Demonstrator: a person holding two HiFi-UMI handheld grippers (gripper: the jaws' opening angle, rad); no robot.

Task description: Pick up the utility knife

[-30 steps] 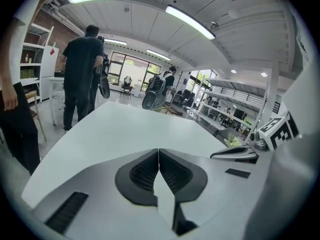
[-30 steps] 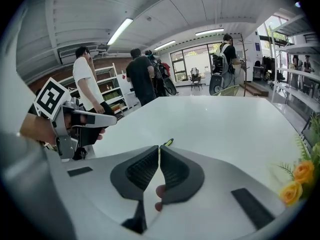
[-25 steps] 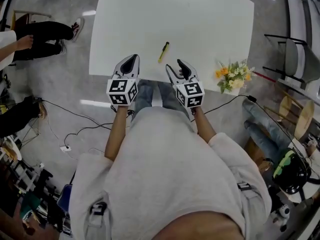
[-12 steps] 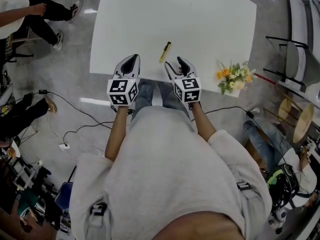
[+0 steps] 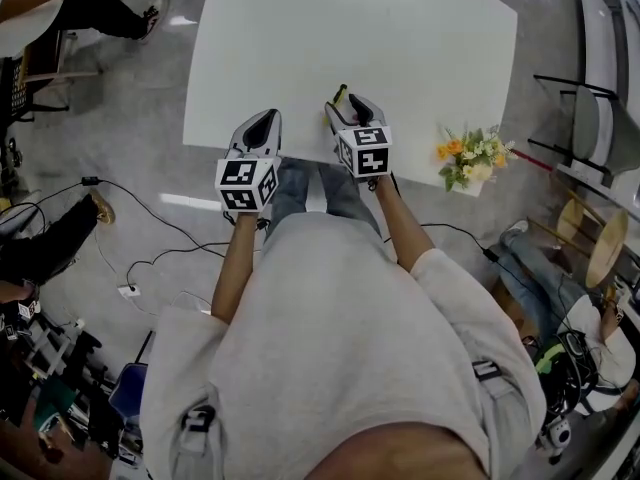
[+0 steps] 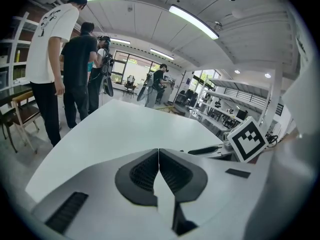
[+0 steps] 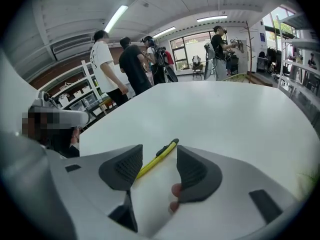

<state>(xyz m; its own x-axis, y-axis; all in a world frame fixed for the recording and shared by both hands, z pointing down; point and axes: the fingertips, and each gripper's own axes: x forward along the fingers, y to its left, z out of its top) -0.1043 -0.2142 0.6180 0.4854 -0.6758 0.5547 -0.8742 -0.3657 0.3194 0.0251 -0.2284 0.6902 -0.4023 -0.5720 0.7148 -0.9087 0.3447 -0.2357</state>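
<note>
Knife (image 7: 162, 154): flat on table (image 5: 300, 38), near edge | right gripper (image 7: 158, 170): I've moved it forward over that edge; jaws just widened, then eased in; they straddle knife without gripping | left gripper (image 6: 159, 170): closed, empty, same edge | next: lower, close.

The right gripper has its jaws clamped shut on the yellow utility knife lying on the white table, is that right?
Not quite. The right gripper's jaws are open, not clamped. They have just been closing slightly, but the yellow utility knife lies between them on the white table with neither pad pressing it. The right gripper view shows this.
</note>
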